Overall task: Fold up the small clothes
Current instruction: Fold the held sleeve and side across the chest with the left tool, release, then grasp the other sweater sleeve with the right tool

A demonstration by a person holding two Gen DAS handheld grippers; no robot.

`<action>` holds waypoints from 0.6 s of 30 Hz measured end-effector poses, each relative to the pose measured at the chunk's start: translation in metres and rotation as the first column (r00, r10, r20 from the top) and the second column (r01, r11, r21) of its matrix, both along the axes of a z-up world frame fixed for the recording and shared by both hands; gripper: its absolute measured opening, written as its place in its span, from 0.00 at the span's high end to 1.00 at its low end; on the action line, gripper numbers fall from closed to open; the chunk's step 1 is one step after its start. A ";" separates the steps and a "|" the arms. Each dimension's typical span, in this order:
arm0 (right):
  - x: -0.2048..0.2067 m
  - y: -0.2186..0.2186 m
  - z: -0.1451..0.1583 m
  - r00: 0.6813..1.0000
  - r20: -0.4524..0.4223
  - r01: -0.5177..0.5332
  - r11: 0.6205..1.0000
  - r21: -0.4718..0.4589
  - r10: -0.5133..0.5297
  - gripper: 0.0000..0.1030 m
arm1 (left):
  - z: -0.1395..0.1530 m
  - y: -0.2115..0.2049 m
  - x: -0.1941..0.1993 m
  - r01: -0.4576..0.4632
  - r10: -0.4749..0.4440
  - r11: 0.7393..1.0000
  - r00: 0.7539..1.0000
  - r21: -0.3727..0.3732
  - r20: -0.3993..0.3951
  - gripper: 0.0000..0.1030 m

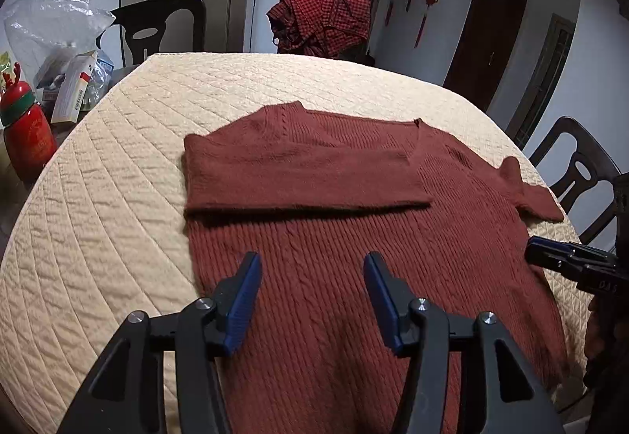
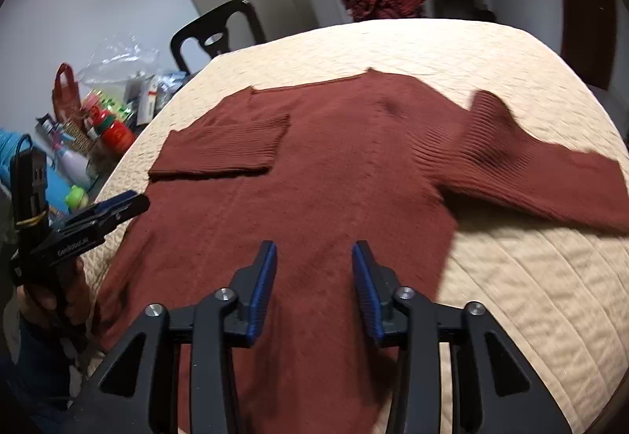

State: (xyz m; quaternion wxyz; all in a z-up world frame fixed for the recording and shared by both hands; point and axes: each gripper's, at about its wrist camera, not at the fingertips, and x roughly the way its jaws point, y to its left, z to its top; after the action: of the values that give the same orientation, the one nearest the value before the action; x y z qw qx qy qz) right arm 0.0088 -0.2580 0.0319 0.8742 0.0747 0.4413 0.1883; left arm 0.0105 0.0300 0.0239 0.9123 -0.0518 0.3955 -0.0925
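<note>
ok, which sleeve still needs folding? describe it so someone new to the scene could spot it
Start at the round table with the cream quilted cover, where a rust-brown knit sweater lies flat. One sleeve is already folded across the chest. The sleeve still to fold is the other one, stretched out sideways onto the bare quilt toward the table edge, with a bump near the shoulder.

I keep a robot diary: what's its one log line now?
left gripper open | right gripper open | sweater flat | left sleeve folded
</note>
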 end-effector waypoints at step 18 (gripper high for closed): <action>0.008 -0.131 -0.004 0.864 -0.060 0.503 0.856 0.115 -0.500 0.59 | -0.005 -0.027 0.017 0.023 -0.023 0.999 1.000 0.049 -0.007 0.44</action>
State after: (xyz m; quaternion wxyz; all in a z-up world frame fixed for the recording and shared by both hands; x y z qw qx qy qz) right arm 0.0170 -0.3886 0.0282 0.8801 0.2450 0.4062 -0.0191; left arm 0.0278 0.0031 0.0188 0.9110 -0.0252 0.4011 -0.0931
